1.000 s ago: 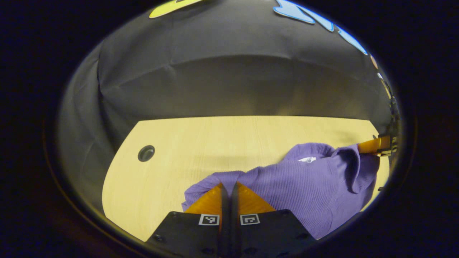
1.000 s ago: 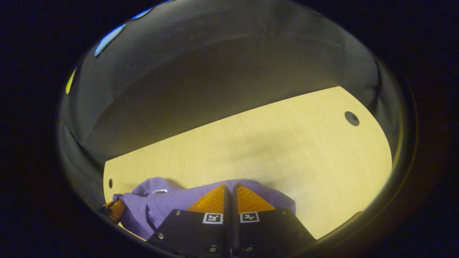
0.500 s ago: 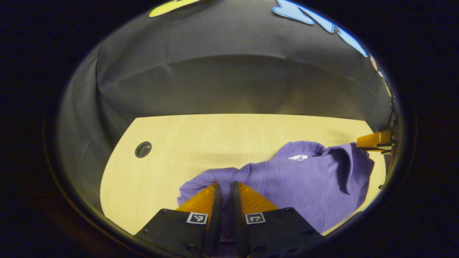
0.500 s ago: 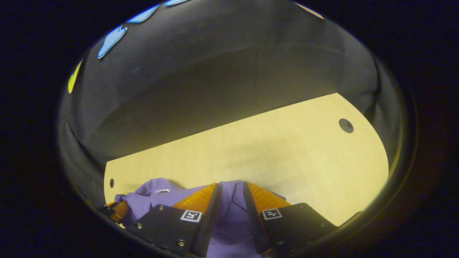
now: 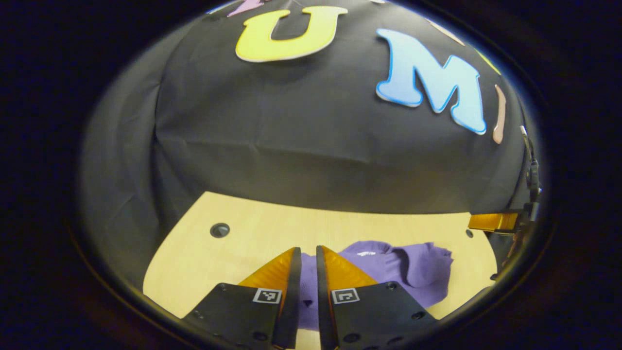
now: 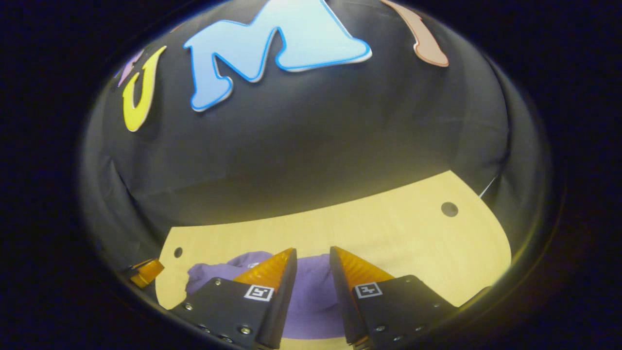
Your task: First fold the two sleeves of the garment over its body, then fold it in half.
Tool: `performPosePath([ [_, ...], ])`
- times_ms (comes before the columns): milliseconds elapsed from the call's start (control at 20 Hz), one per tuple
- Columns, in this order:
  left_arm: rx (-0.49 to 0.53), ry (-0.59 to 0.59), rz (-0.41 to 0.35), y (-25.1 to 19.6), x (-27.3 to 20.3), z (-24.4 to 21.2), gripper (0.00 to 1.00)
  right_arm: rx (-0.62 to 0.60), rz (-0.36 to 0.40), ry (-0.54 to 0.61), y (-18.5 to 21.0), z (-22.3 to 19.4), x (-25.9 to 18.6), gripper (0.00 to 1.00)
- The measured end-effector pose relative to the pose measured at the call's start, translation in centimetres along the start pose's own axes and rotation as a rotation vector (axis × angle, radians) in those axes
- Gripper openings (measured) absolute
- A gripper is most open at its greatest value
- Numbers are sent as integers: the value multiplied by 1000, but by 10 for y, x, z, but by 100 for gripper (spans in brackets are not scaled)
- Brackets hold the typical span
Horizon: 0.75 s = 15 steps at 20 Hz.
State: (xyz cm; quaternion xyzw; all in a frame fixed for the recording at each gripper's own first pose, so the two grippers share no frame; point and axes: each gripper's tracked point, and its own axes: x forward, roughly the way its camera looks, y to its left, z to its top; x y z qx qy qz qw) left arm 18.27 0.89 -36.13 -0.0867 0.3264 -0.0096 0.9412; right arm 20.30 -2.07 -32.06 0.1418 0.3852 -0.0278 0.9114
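- On the pale wooden table (image 5: 204,257), toward its near edge, lies the purple ribbed garment (image 5: 388,270), bunched into a soft heap with one rounded flap curled over at its right end; its sleeves cannot be told apart from its body.
- The left gripper (image 5: 308,250) hangs above the heap's left part, fingers parted by a narrow slot with nothing between them. Cloth shows through the gap, but lies lower down on the table.
- The right gripper (image 6: 313,252) is lifted over the heap too, its fingers a little wider apart and likewise empty. In the left gripper view its tip (image 5: 491,221) juts in at the far right, clear above the table.
- Both cameras tilt up toward the booth wall, which suggests the grippers are raised off the cloth, probably to pick a fresh hold.
- The heap looks rumpled rather than squarely folded, so I judge it needs spreading or regripping at a sleeve or hem.
- A dark round hole (image 5: 219,230) marks the table's far left corner.
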Motion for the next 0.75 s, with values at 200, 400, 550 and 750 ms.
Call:
performPosePath([
  [200, -1, -124, -26, -11, -75, 45, 16, -18, 45, -125, 19, 29, -81, 46],
  [400, 47, -206, -25, -15, -143, 71, 17, -10, 85, -235, 28, 40, -159, 46],
  [550, 69, -284, -35, -21, -194, 88, 23, -19, 91, -327, 31, 45, -210, 41],
  [750, 109, -358, -48, -33, -252, 100, 16, -53, 97, -419, 41, 44, -264, 41],
])
